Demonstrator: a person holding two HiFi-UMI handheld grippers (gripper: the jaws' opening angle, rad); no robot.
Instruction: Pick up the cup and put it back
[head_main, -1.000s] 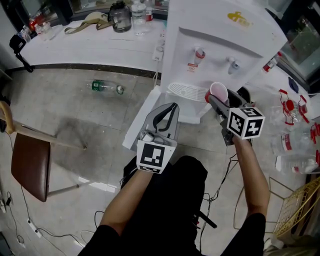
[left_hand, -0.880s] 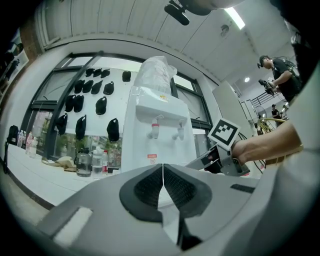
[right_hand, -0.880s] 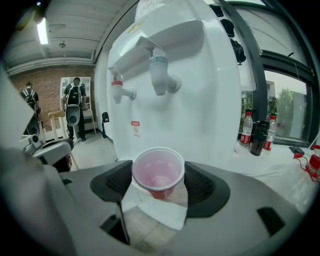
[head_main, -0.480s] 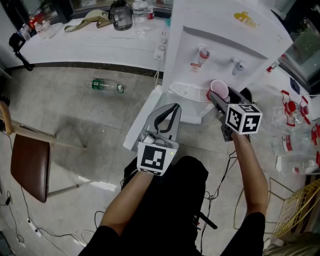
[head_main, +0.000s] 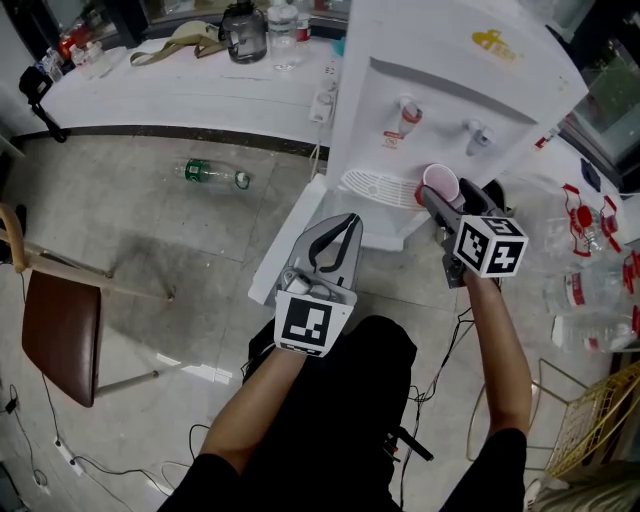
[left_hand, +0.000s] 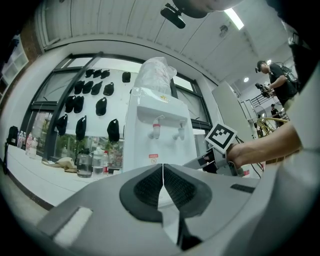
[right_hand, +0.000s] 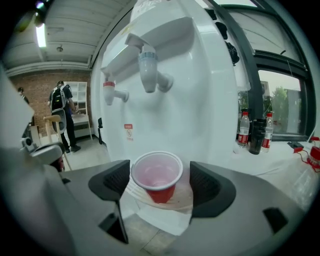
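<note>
A red cup (right_hand: 156, 175) with a pale inside stands upright on the white drip tray (right_hand: 182, 200) of a water dispenser (head_main: 450, 90), below its taps. My right gripper (right_hand: 159, 181) reaches round the cup (head_main: 440, 183). Its jaws are opening, the cup is between them, and a gap shows at the right pad (right_hand: 202, 186). In the head view the right gripper (head_main: 432, 194) points up at the drip tray (head_main: 372, 184). My left gripper (head_main: 346, 224) hovers lower left of the tray. Its pads meet, with nothing held (left_hand: 163, 169).
A green bottle (head_main: 212, 174) lies on the floor at the left. A brown chair (head_main: 60, 335) stands at far left. A white counter (head_main: 180, 90) with a jug runs behind. Plastic bottles (head_main: 590, 260) and a wire basket (head_main: 595, 420) are at the right. A person (right_hand: 62, 112) stands far off.
The right gripper stays at the drip tray with the cup between its jaws, and has edged slightly toward the dispenser. The left gripper has sunk a little.
</note>
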